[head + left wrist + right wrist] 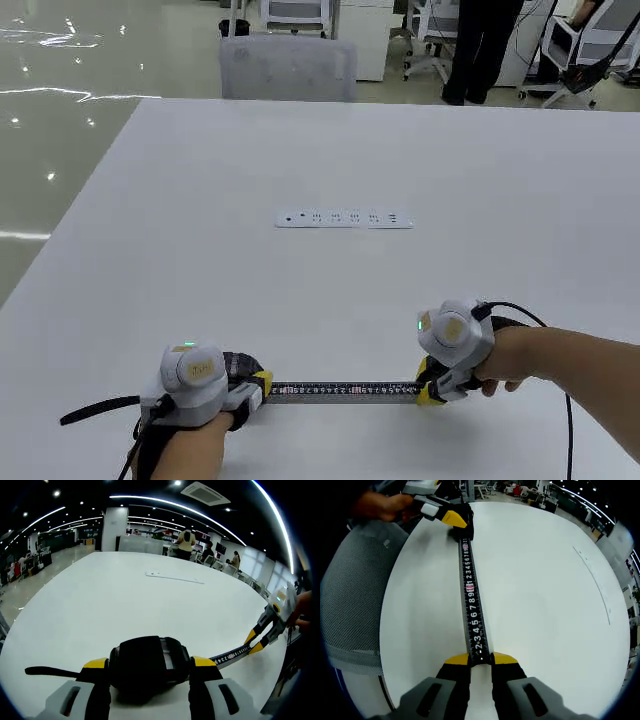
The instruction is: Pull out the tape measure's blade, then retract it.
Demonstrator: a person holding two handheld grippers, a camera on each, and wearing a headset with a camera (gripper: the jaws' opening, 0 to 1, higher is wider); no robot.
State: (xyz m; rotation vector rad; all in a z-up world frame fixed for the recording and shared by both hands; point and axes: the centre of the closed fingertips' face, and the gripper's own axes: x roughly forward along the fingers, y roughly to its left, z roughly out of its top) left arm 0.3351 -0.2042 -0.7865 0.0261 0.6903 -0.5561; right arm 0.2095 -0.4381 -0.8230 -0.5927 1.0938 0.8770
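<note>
Grips the black tape measure case (145, 667) with the left hand-held gripper (150, 661), yellow-tipped jaws closed on both its sides. Pinches the end of the blade (470, 590) with the right hand-held gripper (480, 656), jaws shut on it. Holds the blade drawn out straight between the two hand-held grippers, numbers facing up, low along the white worktop (400, 160)
</note>
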